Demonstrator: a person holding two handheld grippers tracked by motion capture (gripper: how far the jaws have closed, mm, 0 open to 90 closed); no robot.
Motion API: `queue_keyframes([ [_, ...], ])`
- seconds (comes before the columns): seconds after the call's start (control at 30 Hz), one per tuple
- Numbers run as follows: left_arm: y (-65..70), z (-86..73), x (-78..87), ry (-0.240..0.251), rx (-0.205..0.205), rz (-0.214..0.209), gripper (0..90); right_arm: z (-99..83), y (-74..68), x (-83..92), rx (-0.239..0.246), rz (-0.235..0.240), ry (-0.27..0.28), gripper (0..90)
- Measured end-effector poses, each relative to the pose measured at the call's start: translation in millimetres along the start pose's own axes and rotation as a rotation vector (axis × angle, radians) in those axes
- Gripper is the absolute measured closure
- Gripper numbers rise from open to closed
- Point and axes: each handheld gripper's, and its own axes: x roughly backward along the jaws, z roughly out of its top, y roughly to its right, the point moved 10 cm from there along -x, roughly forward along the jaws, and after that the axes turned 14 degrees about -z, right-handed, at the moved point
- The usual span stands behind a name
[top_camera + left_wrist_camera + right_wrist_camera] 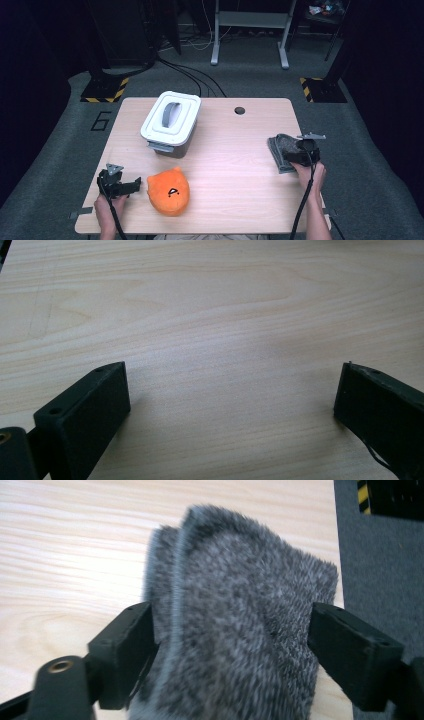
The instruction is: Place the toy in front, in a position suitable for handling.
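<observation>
A folded grey fuzzy cloth (279, 150) lies near the table's right edge. My right gripper (296, 150) sits over it. In the right gripper view the cloth (240, 605) stands between the two black jaws, which are spread wide; the right gripper (232, 630) is open, its left jaw just brushing the cloth's edge. My left gripper (134, 185) rests low at the front left, pointing toward an orange plush toy (170, 192) beside it. In the left gripper view the left gripper (232, 390) is open over bare wood.
A white lidded box (170, 122) with a grey handle stands at the table's back left. The wooden table (240, 165) has a small round hole (239, 110) near its far edge. Grey carpet, cables and stand legs lie beyond.
</observation>
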Motion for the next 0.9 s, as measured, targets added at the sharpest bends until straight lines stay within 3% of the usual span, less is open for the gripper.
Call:
queue_keyframes([
  [0.17, 0.1, -0.1, 0.0, -0.001, 0.001, 0.0, 1.1, -1.6, -7.0, 24.5, 0.024, 0.03, 0.041, 13.8],
  [0.43, 0.0, 0.0, 0.0, 0.0, -0.001, 0.0, 1.1, -25.8, -27.9, 50.6, 0.047, 0.096, 0.059, 6.8],
  [0.67, 0.2, -0.1, -0.1, -0.001, 0.001, -0.003, 1.2, -53.3, -47.3, 56.8, 0.066, 0.128, 0.046, 4.6],
  [0.9, 0.0, 0.5, -0.4, -0.002, -0.002, -0.007, 1.2, -87.5, -54.1, 53.3, 0.058, 0.145, 0.018, 4.5],
])
